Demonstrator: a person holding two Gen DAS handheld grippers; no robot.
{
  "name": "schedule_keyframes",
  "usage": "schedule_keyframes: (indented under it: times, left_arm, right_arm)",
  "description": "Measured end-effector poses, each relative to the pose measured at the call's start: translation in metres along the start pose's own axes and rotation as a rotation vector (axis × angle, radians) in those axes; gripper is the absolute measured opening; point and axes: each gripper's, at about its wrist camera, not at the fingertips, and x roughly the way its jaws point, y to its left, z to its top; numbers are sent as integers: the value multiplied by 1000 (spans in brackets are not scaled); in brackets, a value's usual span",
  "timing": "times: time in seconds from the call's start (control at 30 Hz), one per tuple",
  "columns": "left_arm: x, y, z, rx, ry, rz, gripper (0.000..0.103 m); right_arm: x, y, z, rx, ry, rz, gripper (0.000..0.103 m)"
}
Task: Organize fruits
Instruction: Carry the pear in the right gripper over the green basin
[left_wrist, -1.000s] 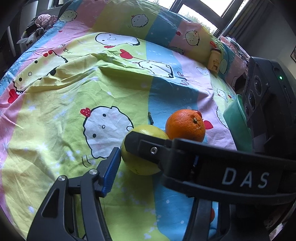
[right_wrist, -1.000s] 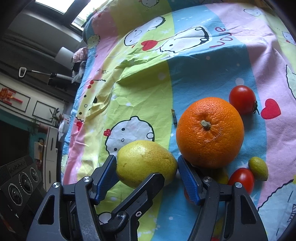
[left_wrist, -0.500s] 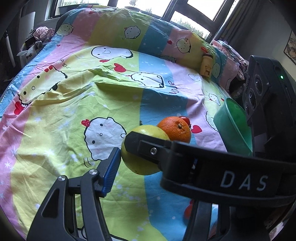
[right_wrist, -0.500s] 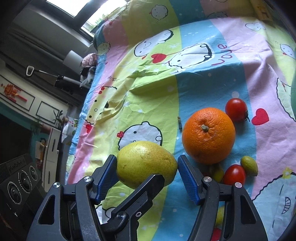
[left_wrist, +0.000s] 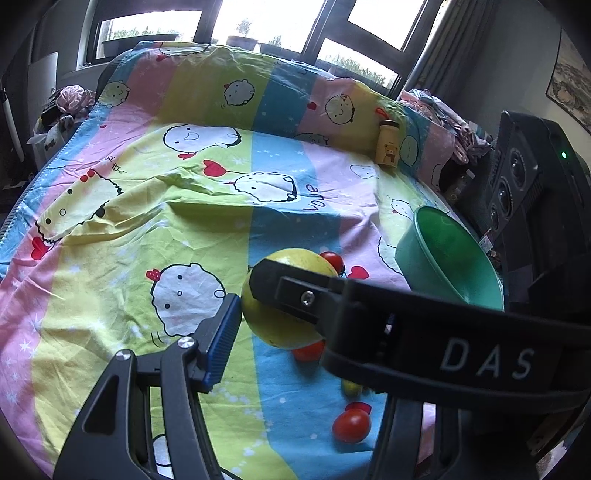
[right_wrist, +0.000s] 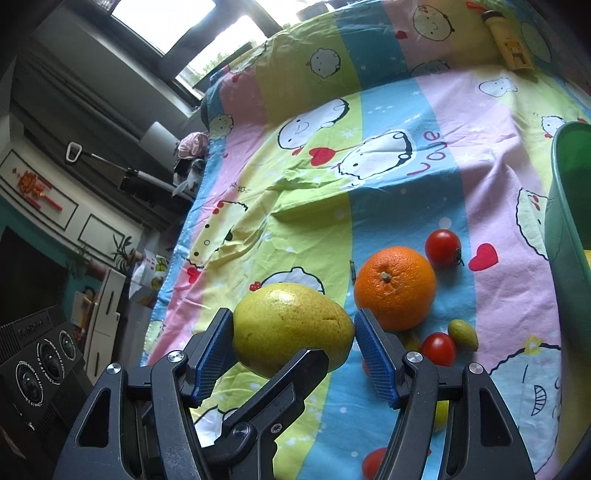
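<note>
- Pear, yellow-green, is clear of the bed sheet, carried between both tools at once.
- Right gripper: jaws at a middling spread, blue pads pressed on the two ends of the pear, which lies crosswise between them. Contact plain in the right wrist view.
- Left gripper: one blue pad touches the pear's side; the other finger is hidden behind the right tool's black arm, which crosses the frame. It seems to clamp the fruit too, but the far contact cannot be confirmed.
- Handling, as a judgement: firm skin, smooth and a bit waxy, tapered towards one end, so pads on the ends may squeeze it out sideways. The left tool's hold across the belly looks like the safer purchase. Moderately heavy for its size; bruises under a hard pinch.
- Green bowl stands on the bed to the right, near the fruits, looking like the likely destination.
- On the sheet: orange, a cherry tomato beside it, another tomato nearer, a small green fruit.
- Orange: round, dimpled, heavy; grip across the widest part. Tomatoes: thin-skinned, roll easily, need a light close.
</note>
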Motion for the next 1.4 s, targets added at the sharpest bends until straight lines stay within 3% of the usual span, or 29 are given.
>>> schedule_keyframes:
  times: [0.77, 1.4]
  left_arm:
    - [-2, -99, 25, 198, -77, -82, 56]
    - [24, -163, 35, 293, -82, -159, 56]
  right_arm:
    - [-94, -45, 9, 81, -233, -2, 70]
    - [-141, -104, 13, 203, -353, -16, 70]
